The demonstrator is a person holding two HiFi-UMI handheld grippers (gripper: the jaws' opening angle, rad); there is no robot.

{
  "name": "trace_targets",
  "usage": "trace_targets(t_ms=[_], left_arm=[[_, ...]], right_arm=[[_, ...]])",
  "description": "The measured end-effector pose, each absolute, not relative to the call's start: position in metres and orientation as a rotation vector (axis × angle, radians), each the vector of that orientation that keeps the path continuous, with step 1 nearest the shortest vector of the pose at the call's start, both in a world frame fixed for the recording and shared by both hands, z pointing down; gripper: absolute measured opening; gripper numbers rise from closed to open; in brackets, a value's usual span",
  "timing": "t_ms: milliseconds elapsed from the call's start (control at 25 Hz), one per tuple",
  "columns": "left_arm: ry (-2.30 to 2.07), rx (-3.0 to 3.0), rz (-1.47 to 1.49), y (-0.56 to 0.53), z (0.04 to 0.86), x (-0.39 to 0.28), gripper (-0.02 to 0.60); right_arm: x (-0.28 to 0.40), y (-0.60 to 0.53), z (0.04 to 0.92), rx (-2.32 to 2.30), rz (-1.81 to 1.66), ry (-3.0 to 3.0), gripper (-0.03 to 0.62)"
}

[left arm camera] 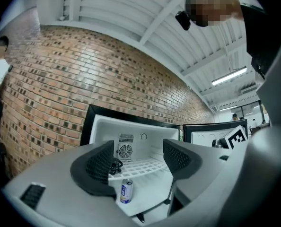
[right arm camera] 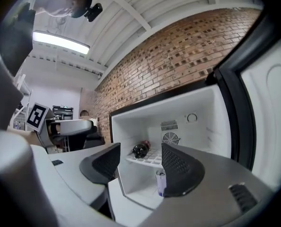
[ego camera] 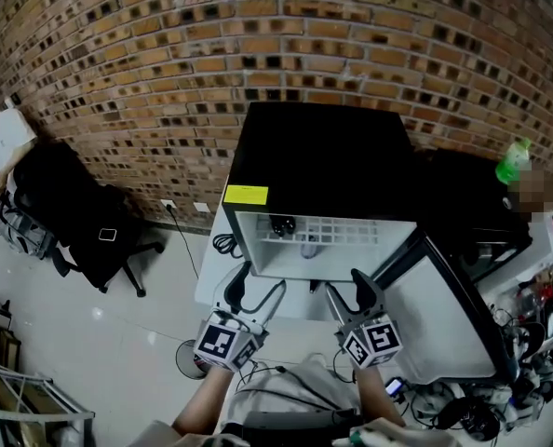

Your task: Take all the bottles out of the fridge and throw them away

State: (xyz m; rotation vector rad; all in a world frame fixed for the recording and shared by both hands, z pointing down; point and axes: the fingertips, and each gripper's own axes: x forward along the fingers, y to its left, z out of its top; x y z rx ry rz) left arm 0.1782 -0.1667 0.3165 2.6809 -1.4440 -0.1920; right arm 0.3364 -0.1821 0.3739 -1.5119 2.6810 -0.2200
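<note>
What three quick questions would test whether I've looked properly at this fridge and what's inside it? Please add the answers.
1. True or false: the door of the fridge stands open.
2. Pick one: the dark bottle lies A) on the wire shelf, B) on the fridge floor, C) in the door.
3. Short answer: what stands upright on the fridge floor, below the shelf?

Key: 1 true; 2 A; 3 a can.
</note>
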Motion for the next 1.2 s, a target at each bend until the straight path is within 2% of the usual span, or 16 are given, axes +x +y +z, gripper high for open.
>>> trace_targets(t_ms=[360,560,760,800,920,1080,1120,1200], left_arm=[[-1.555,2.600,-0.134,-0.158,0.348,0.156,0.316],[-1.628,2.505,-0.091,-0.148,0.354,0.140,0.316],[-1.766,2.409,-0.031,-0.136,0.366,0.122,0.316],[-1.783,2.399,-0.016,-0.132,0.369,0.118,0.316],[-1.796,2.376,-0.009,-0.115,0.372,0.111,0.316],[-1.902,2.310,0.006,-0.094,0.381,0.087,0.316],[-1.916,2.299,0.011,-0.091,0.384,0.085,0.316],[-1.927,2.281,0.008,-0.087,0.386,0.083,0.316]], right_arm=[[0.316,-0.226,0.516,-1.502,-0.472,2.936,0.293],[0.299,-0.268,0.556,-1.469,-0.359,3.034,0.306],[0.290,-0.337,0.583,-1.610,-0.314,2.992,0.422],[0.291,-0.345,0.588,-1.638,-0.347,2.973,0.428],[0.305,-0.356,0.599,-1.721,-0.418,2.909,0.428],[0.277,-0.381,0.605,-1.634,-0.433,2.959,0.425],[0.274,-0.385,0.605,-1.619,-0.437,2.970,0.413],[0.272,-0.386,0.602,-1.618,-0.423,2.990,0.312]])
